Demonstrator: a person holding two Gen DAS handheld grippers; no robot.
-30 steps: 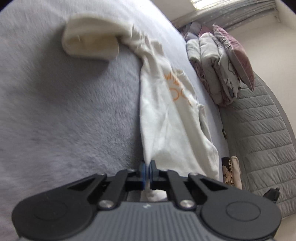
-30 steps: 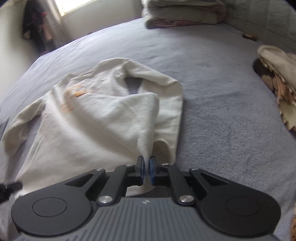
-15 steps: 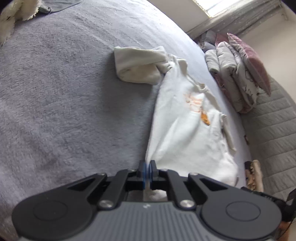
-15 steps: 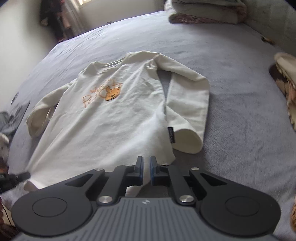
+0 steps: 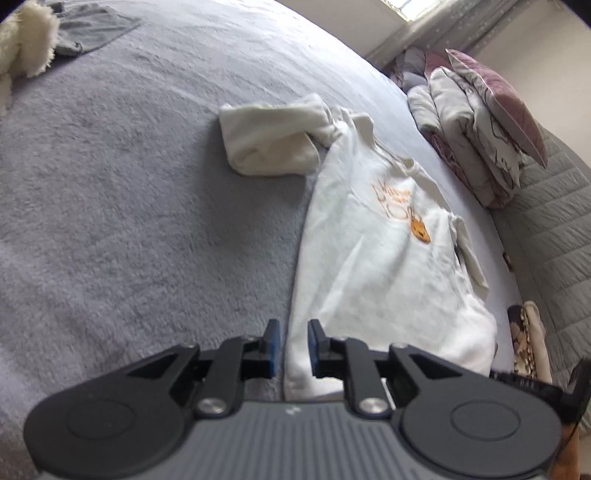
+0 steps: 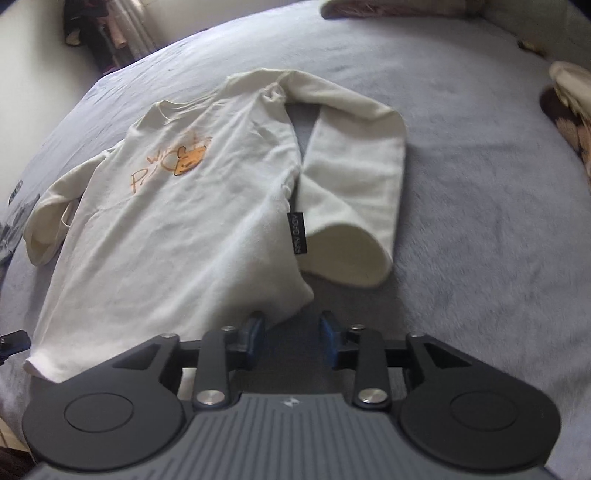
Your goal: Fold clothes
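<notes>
Cream long-sleeved sweatshirt (image 6: pixel 192 221) lying front-up and flat on a bed covered by a grey fleece blanket (image 6: pixel 480 221), with an orange cartoon print (image 6: pixel 188 160) on its chest; all positions are given relative to the sweatshirt. Left wrist view: a fluffy cream item (image 5: pixel 26 48) and a grey cloth (image 5: pixel 92 26) lie well apart from it at the far left edge of the blanket; the left hand-held gripper (image 5: pixel 292 349) sits at the hem corner, its jaws opening to a narrow gap with the hem edge between the blue pads but not pinched; one sleeve (image 5: pixel 269 144) is folded back on itself beside the shoulder; a stack of folded bedding with a mauve pillow (image 5: pixel 480 125) rests beyond the collar. Right wrist view: the right hand-held gripper (image 6: pixel 291 332) stands at the opposite hem corner, its jaws opening moderately wide, holding nothing; the other sleeve (image 6: pixel 354 206) doubles back alongside the body, beside a black side label (image 6: pixel 296 232); a brown patterned cloth (image 6: pixel 569 110) lies well apart.
</notes>
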